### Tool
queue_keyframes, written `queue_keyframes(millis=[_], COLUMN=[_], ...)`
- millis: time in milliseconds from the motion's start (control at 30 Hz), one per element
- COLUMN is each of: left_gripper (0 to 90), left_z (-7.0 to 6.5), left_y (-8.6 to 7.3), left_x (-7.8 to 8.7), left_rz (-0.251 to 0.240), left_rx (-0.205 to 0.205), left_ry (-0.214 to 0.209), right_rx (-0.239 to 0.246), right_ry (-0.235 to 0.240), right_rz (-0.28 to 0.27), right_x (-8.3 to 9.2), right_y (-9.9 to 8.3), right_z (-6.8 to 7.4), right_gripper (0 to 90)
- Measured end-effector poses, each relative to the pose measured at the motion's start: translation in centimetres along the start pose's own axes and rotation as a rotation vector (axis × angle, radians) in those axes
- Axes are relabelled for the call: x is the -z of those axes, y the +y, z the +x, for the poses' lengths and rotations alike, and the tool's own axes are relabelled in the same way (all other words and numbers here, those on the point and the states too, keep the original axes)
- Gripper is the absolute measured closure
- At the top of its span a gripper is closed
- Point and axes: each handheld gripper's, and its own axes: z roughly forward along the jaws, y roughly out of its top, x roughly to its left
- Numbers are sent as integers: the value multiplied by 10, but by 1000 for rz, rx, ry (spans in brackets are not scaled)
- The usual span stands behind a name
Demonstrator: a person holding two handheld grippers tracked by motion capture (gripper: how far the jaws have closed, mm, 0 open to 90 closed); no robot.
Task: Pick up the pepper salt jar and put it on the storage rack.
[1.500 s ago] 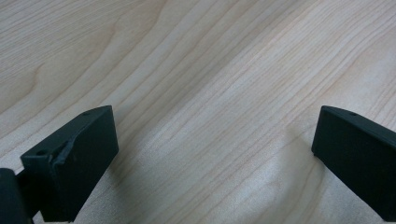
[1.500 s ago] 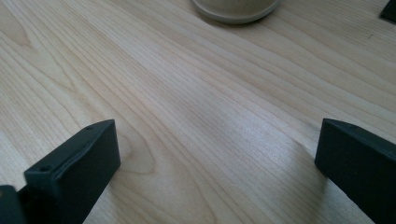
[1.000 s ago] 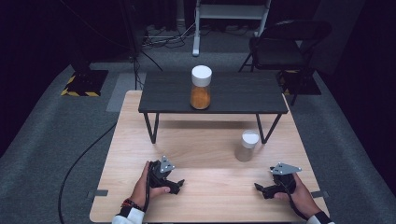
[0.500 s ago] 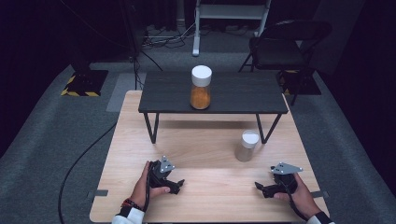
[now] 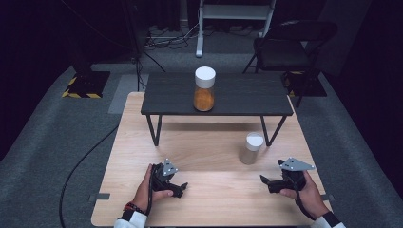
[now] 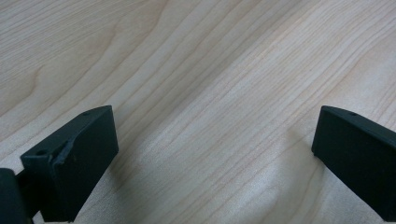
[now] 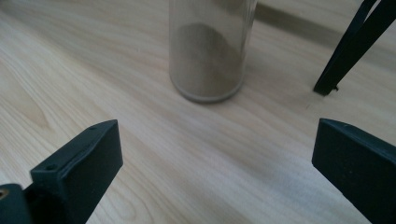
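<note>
Reaching for the small jar (image 5: pixel 251 147) looks like the step in hand, judged from where the right gripper (image 5: pixel 266 181) points. Jar stands upright on the wooden table (image 5: pixel 214 199), white lid on, tan powder inside, just in front of the low black shelf (image 5: pixel 218 97) and near its right leg (image 7: pixel 348 44). Right gripper: jaws wide apart, empty, resting low on the table w/ the jar straight ahead in the right gripper view (image 7: pixel 208 51), not yet between the jaws. Left gripper (image 5: pixel 179 186): also spread open, empty, over bare wood. Recommended approach: advance level, center jar between jaws, grip glass body below lid, avoid nudging base; keep clear of shelf leg. A taller jar w/ orange contents (image 5: pixel 204 89) sits on the shelf, well apart.
</note>
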Motion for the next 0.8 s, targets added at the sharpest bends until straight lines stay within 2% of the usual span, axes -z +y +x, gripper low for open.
queue_keyframes(millis=[433,800], left_gripper=[3,3], left_z=[0,0], left_y=[0,0], left_x=[0,0], left_rz=[0,0], left_rx=[0,0], left_ry=[0,0], right_rx=[27,29], right_ry=[2,-2], right_rz=[-33,-45], right_x=[-1,-10], right_y=[24,38], right_z=[5,6], right_gripper=[12,12])
